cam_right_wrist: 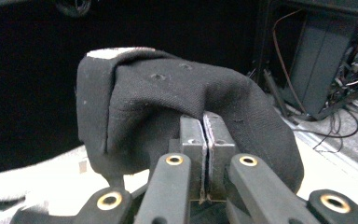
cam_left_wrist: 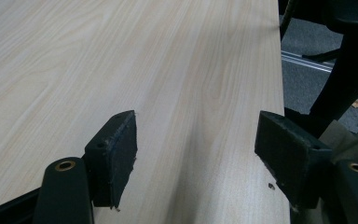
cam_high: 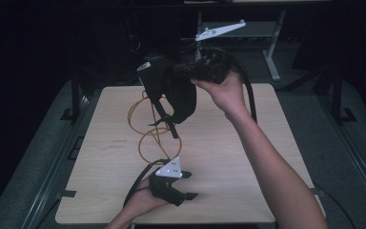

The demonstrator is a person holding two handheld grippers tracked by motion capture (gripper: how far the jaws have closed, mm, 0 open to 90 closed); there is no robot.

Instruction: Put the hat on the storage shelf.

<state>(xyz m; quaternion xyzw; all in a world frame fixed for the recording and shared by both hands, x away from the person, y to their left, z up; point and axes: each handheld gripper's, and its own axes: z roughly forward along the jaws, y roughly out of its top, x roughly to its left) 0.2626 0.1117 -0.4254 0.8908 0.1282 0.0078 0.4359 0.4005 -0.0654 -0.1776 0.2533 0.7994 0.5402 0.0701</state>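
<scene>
Black cap (cam_high: 171,88) above table edge (cam_high: 186,86)

On the desk (cam_high: 248,157), a coiled cable (cam_high: 148,136) lies left of the middle, running back toward the far edge. A cap (cam_high: 169,90) hangs above the coil's far end, held up by the right gripper (cam_high: 190,71). The left gripper (cam_high: 187,185) sits near the front edge, just in front of the coil
</scene>
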